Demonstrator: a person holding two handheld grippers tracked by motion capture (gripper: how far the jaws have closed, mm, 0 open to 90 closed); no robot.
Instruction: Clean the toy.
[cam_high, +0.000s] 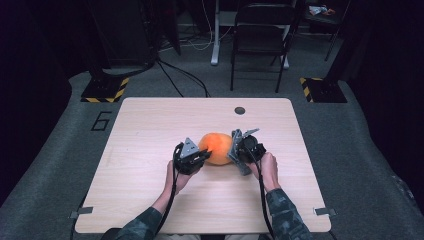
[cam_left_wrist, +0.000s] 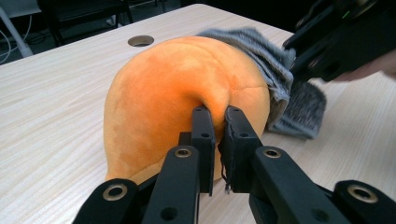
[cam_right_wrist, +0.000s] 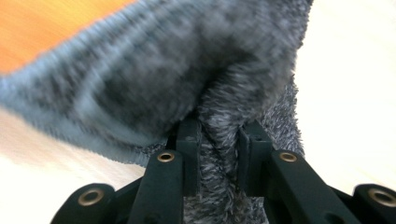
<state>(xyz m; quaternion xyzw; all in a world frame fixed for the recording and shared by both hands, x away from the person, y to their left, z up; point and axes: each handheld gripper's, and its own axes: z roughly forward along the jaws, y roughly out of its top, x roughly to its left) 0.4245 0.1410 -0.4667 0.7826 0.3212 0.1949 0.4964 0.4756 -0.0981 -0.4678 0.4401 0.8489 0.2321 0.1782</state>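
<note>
A round orange plush toy (cam_high: 216, 146) sits at the middle of the wooden table (cam_high: 150, 125). My left gripper (cam_high: 202, 156) is at its left side, shut on a pinch of the orange plush (cam_left_wrist: 163, 93), with the left gripper's (cam_left_wrist: 218, 116) jaws nearly together. A fuzzy grey knit cloth (cam_left_wrist: 273, 65) drapes over the toy's far side. My right gripper (cam_high: 234, 150) is at the toy's right, and in its own view the right gripper (cam_right_wrist: 219, 135) is shut on a fold of the grey cloth (cam_right_wrist: 163, 70). The orange toy (cam_right_wrist: 46, 23) shows beyond the cloth.
A round cable hole (cam_high: 240, 110) lies in the table near its far edge. A black chair (cam_high: 260, 40) and two stands with yellow-black bases (cam_high: 105, 90) are on the floor beyond the table. Bare wood lies to both sides of the toy.
</note>
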